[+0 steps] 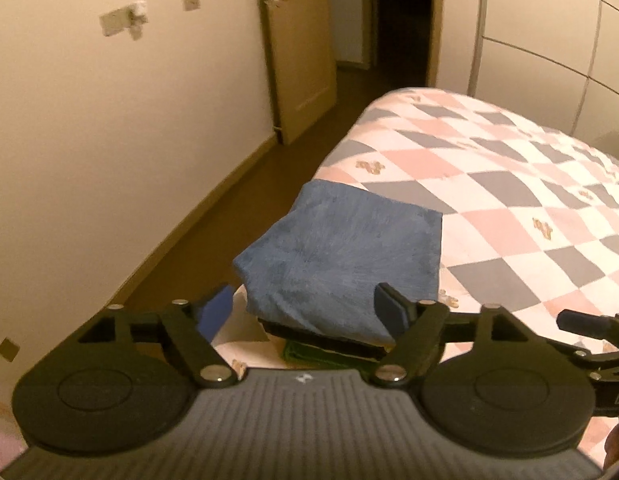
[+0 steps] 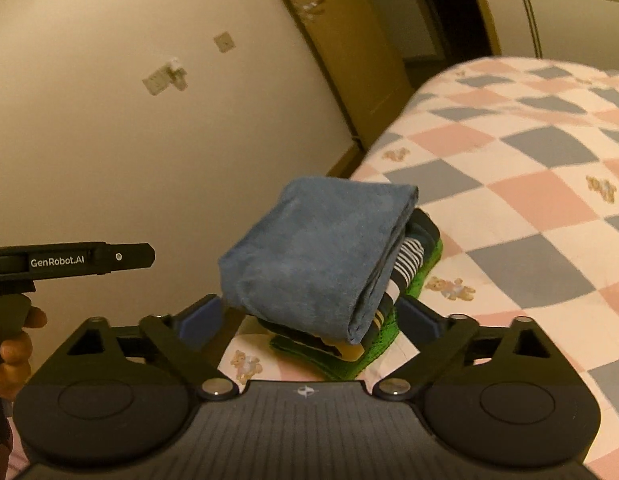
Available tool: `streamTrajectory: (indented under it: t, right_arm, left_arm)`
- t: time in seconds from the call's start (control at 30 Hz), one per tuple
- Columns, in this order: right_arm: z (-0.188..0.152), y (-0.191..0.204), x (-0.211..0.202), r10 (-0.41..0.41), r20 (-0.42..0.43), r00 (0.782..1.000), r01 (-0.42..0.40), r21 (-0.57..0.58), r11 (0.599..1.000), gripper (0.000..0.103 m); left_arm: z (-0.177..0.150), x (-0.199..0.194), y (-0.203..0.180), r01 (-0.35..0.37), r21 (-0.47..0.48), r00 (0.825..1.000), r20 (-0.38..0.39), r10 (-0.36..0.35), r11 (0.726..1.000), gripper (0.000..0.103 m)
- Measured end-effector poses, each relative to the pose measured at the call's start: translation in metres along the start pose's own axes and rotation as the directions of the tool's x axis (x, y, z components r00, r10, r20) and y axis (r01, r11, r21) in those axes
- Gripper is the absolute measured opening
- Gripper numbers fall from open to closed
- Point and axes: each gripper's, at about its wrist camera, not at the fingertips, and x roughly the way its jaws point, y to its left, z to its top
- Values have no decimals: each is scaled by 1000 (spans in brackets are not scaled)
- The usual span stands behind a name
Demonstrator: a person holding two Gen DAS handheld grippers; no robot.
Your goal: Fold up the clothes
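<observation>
Both tools, left tool (image 1: 305, 308) and right tool (image 2: 309, 316), are held wide open, empty.
Blue folded cloth (image 2: 317, 252), probably soft and light, is best gripped at its folded edge.

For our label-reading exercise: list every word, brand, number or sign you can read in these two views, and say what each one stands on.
"GenRobot.AI": white print on the side of the left gripper, seen in the right wrist view.
"D": one pale letter, then cut off and blurred, on the right gripper at the edge of the left wrist view; unreadable as a word.
A small white emblem, no letters, sits on each camera's own gripper body.
Nothing else carries text.
</observation>
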Motion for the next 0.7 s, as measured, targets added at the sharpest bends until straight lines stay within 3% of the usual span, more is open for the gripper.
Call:
streamTrajectory:
  t: [0.37,0.7]
  right_arm:
    - [-6,-27,-82,7,-44,999,-12,-107,994,103]
    - [-26,-42,-144,87,-45,995,-95,-240,966,103]
  left_arm:
    - [-53,-90,-54,-89,-135,996,18,92,987,99]
    - [-111,-156,-99,-239,-214,969,14,248,947,102]
